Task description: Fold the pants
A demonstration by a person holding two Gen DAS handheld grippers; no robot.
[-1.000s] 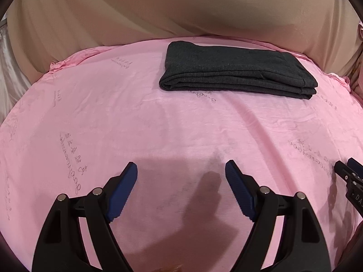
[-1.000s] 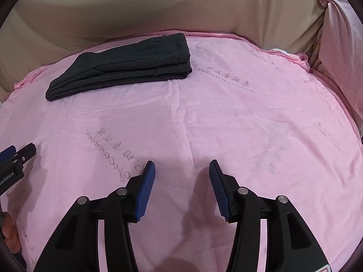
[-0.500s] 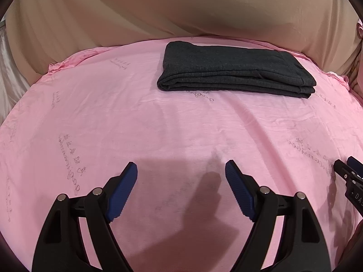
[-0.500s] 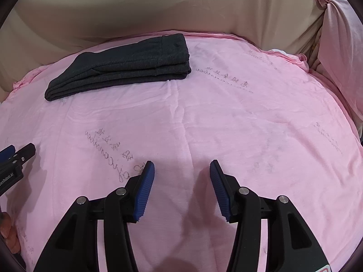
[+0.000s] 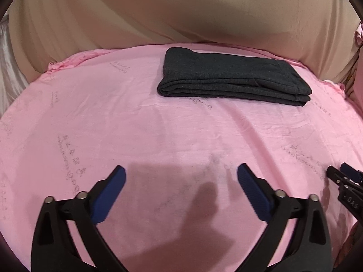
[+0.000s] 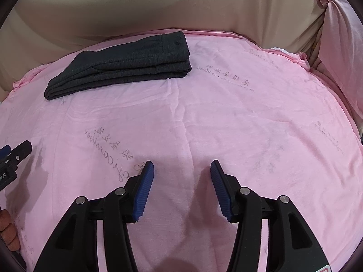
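Dark grey pants (image 5: pixel 233 77) lie folded into a flat stack at the far side of the pink sheet (image 5: pixel 90 113); the right wrist view shows them at the far left (image 6: pixel 122 68). My left gripper (image 5: pixel 181 170) hovers over bare sheet well short of the pants, its jaws opening wide with nothing between them. My right gripper (image 6: pixel 182 165) hangs over the sheet to the right, jaws apart and opening a little, also empty. Each view catches the other gripper's tip at its edge: the right gripper (image 5: pixel 347 181) and the left gripper (image 6: pixel 13 156).
Beige cloth (image 5: pixel 204 11) drapes behind the sheet's far edge. A bundle of pink fabric (image 6: pixel 335 45) rises at the far right. A person's hand (image 6: pixel 6 233) shows at the lower left edge of the right wrist view. Faint writing is printed across the sheet.
The left gripper's jaws have spread noticeably wider. The right gripper's jaws are barely wider. The pants and both hands have kept their places.
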